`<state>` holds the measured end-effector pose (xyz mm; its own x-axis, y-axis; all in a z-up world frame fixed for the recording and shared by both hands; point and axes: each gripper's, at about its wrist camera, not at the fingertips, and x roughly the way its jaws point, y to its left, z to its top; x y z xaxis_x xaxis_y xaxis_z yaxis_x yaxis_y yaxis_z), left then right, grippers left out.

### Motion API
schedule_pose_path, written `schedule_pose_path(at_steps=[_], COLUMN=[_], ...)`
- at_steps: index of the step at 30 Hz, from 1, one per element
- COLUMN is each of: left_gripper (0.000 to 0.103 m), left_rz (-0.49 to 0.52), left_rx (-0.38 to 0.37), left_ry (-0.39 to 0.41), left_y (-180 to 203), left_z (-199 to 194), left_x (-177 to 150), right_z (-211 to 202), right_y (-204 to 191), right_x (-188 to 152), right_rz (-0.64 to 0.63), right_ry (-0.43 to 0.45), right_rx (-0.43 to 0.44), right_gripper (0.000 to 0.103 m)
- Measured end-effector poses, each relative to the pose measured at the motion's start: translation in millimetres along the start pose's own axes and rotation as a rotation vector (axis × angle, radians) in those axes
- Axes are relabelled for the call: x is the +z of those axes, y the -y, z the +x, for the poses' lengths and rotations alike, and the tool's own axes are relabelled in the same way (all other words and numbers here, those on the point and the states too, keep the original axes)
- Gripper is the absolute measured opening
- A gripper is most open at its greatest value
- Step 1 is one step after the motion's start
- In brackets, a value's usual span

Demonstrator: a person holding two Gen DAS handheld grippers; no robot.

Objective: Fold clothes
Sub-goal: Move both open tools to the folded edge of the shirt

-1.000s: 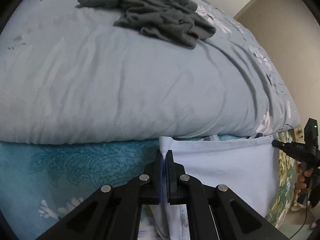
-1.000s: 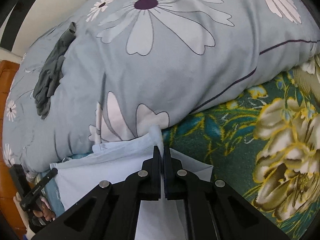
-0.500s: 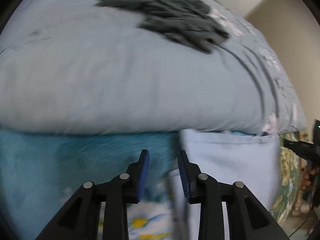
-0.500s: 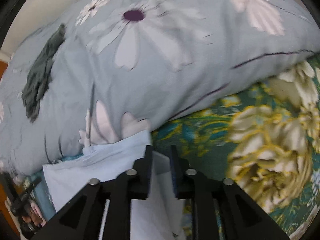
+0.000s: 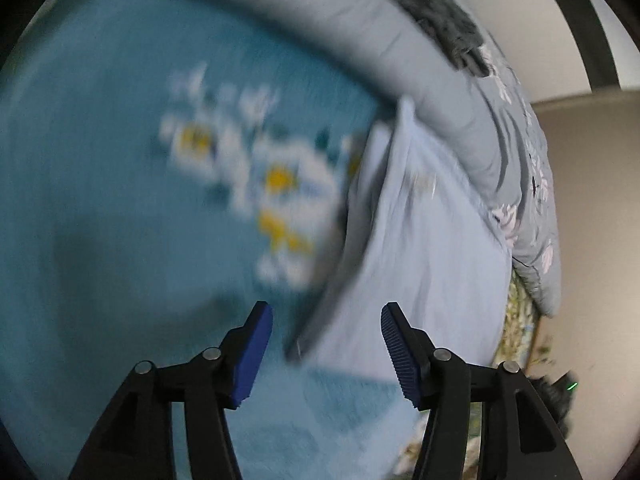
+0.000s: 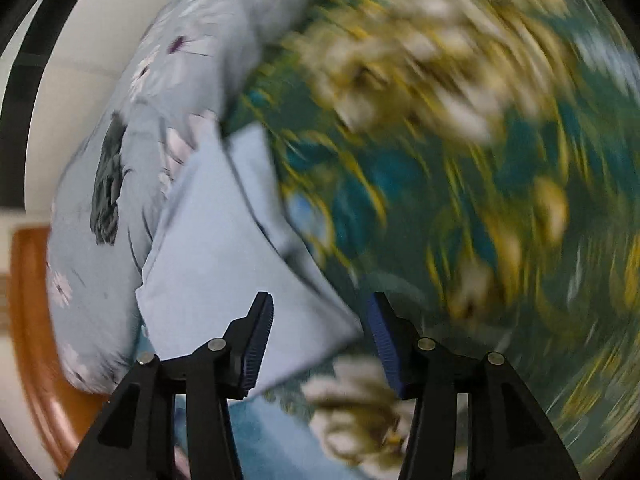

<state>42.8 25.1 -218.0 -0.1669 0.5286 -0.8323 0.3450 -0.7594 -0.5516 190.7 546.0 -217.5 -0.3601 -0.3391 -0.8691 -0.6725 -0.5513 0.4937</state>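
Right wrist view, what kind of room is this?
Most likely a bedroom: a floral bedsheet, a bulky grey flowered duvet, and a light blue garment lying on the bed for folding.

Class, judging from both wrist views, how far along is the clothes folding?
Done: the light blue garment lies flat on the bed beside the grey duvet. In hand: nothing; left tongs and right tongs are open and empty. Left: the dark grey garment sits crumpled on the duvet, unfolded.
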Motion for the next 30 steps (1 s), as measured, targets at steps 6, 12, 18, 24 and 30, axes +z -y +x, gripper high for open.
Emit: schedule_pose_path(at_steps=[6, 12, 18, 24, 30], left_gripper=[0.061, 0.059, 0.059, 0.055, 0.054], left_rz=[-0.103, -0.212, -0.211, -0.313, -0.311], left_rx=[-0.053, -0.135, -0.154, -0.211, -0.214], left_ry=[-0.023, 0.050, 0.103, 0.172, 0.183], left_y=[-8.2, -12.8, -4.4, -18.0, -10.4], left_z=[24.8, 37.5, 41.7, 39.3, 39.2], left_x=[-23.9, -32.5, -36.6, -46.4, -48.5], right_z=[22.1, 28.3, 21.8, 21.2, 33.6], right_y=[22.9, 35.8, 51.0, 60.7, 58.8], right_x=[-16.7, -15.7, -25.7, -30.7, -34.2], right_rz=[0.103, 0.156, 0.173, 0.186, 0.194], right_ry=[-0.002, 0.039, 0.075, 0.096, 0.079], right_rx=[0.043, 0.115, 0.230, 0.283, 0.338], right_gripper=[0.051, 0.054, 0.054, 0.049, 0.034])
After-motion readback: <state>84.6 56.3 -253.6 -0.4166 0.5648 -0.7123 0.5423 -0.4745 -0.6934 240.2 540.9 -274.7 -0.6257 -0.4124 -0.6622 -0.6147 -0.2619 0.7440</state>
